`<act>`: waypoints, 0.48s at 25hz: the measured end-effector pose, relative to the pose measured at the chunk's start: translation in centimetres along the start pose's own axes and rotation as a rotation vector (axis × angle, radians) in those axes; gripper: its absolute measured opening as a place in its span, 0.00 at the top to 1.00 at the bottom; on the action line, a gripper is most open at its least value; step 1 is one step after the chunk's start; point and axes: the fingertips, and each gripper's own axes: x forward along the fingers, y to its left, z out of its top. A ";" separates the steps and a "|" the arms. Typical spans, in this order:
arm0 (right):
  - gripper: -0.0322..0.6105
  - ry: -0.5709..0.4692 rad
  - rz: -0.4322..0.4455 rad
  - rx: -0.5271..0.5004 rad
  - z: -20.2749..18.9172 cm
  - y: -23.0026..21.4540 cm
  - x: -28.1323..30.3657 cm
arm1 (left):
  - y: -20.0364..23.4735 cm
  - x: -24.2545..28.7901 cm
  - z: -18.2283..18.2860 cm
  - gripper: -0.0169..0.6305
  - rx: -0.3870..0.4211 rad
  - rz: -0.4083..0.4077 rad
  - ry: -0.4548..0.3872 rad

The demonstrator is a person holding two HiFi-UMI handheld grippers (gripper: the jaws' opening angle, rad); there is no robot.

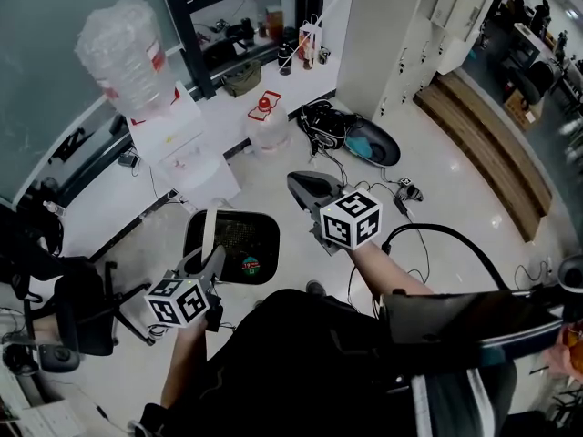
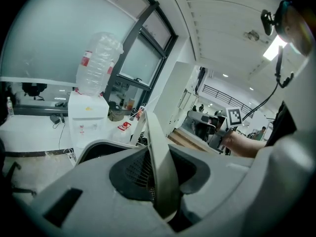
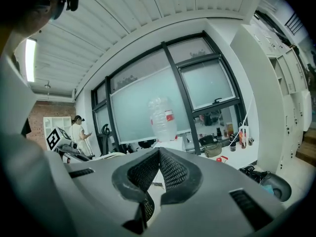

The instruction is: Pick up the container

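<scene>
White plastic wall of the container stands edge-on between the jaws of the left hand-held gripper, pads pressed to it on both sides. Jaws partly closed, clamped on that thin rim.

Head view: the container is a black bin with a pale rim, hanging from the left hand-held gripper just in front of the person's body, mouth facing up. A small green and red scrap lies inside it.

Judgement: the pick-up looks largely done. The grip is made, and the bin seems to be off the floor, since it hangs at about waist height. No view shows its underside, so I cannot confirm the gap beneath. What is left, if anything, is carrying it clear and keeping it level.

Right hand-held gripper: jaw tips meet, nothing between them, clenched and empty. It is held out well apart from the bin, on the right.

Farther off: a white water dispenser with a clear bottle on top, and a red-capped jug beside it by the window.
</scene>
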 end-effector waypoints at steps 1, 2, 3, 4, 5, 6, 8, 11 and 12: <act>0.94 0.002 0.000 -0.002 0.0 0.0 0.0 | 0.0 0.0 0.0 0.85 -0.002 -0.003 0.001; 0.94 0.006 -0.004 -0.003 0.0 -0.1 -0.1 | 0.0 0.0 0.0 0.85 -0.001 -0.004 0.003; 0.94 0.009 -0.008 -0.003 0.0 -0.2 -0.2 | 0.0 0.1 -0.1 0.85 0.000 -0.005 0.004; 0.94 0.011 -0.013 -0.001 0.0 -0.3 -0.2 | -0.1 0.1 -0.1 0.85 0.002 -0.005 0.005; 0.94 0.010 -0.018 0.001 0.0 -0.4 -0.3 | -0.1 0.2 -0.1 0.85 0.005 -0.005 0.004; 0.94 0.008 -0.021 0.004 0.0 -0.5 -0.3 | -0.2 0.2 -0.1 0.85 0.006 -0.007 0.004; 0.94 0.002 -0.027 0.009 0.0 -0.6 -0.3 | -0.3 0.2 -0.1 0.85 0.007 -0.009 0.002; 0.94 0.000 -0.032 0.009 0.1 -0.5 -0.3 | -0.3 0.1 -0.1 0.85 0.009 -0.011 0.003; 0.94 -0.002 -0.034 0.010 0.1 -0.4 -0.4 | -0.3 0.1 -0.1 0.85 0.010 -0.013 0.005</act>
